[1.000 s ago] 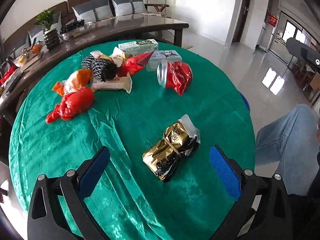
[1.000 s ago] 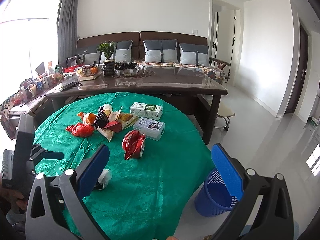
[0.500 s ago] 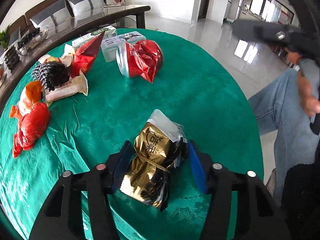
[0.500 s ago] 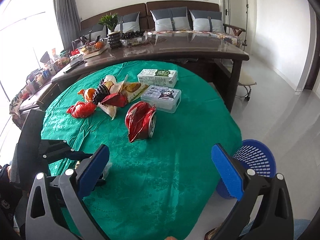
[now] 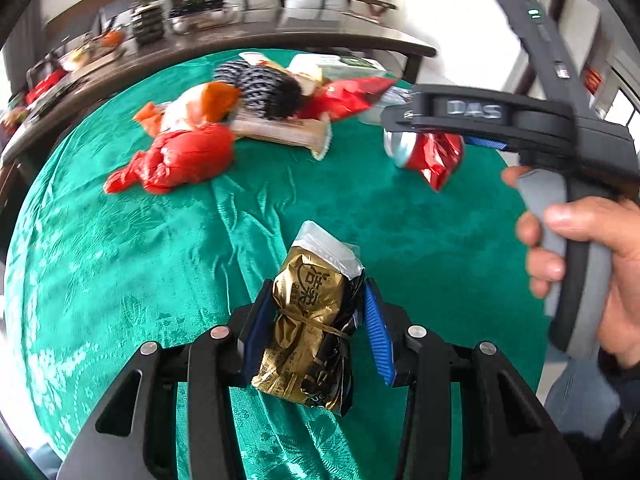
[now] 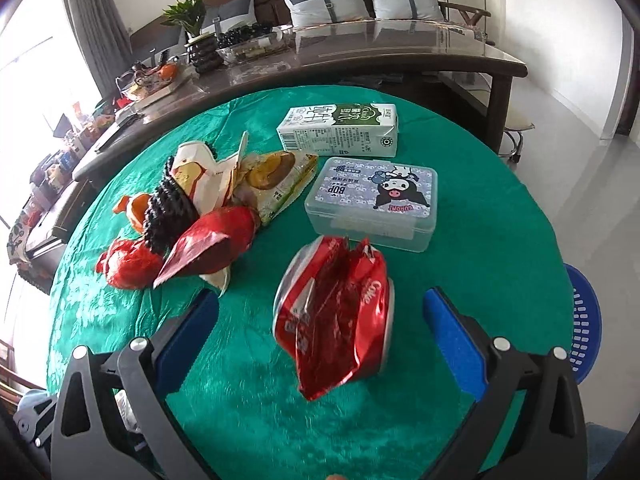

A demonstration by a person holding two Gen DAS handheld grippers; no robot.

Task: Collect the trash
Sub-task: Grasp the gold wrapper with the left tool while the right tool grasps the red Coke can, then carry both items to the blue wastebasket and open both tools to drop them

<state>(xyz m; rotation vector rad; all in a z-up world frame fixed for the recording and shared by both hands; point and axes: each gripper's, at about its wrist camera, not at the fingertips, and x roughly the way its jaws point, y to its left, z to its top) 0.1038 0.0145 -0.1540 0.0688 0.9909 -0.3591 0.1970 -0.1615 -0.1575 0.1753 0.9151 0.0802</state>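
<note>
My left gripper (image 5: 314,328) is shut on a gold and black snack bag (image 5: 310,332), holding it just above the green tablecloth (image 5: 160,240). My right gripper (image 6: 320,332) is open, its blue pads on either side of a crushed red Coke can (image 6: 336,320) lying on the cloth. In the left wrist view the right gripper (image 5: 480,142) hangs over that can (image 5: 428,154). A heap of wrappers lies behind: a red bag (image 6: 212,246), a black mesh (image 6: 170,210), a crumpled red wrapper (image 6: 128,264).
A milk carton (image 6: 340,130) and a clear lidded box (image 6: 372,202) sit at the table's far side. A blue basket (image 6: 584,324) stands on the floor to the right. A long dark table (image 6: 320,60) with clutter runs behind.
My left gripper closed on the gold bag and lifted it slightly. My right gripper moved forward and down, so that its open fingers now stand on either side of the crushed can.
</note>
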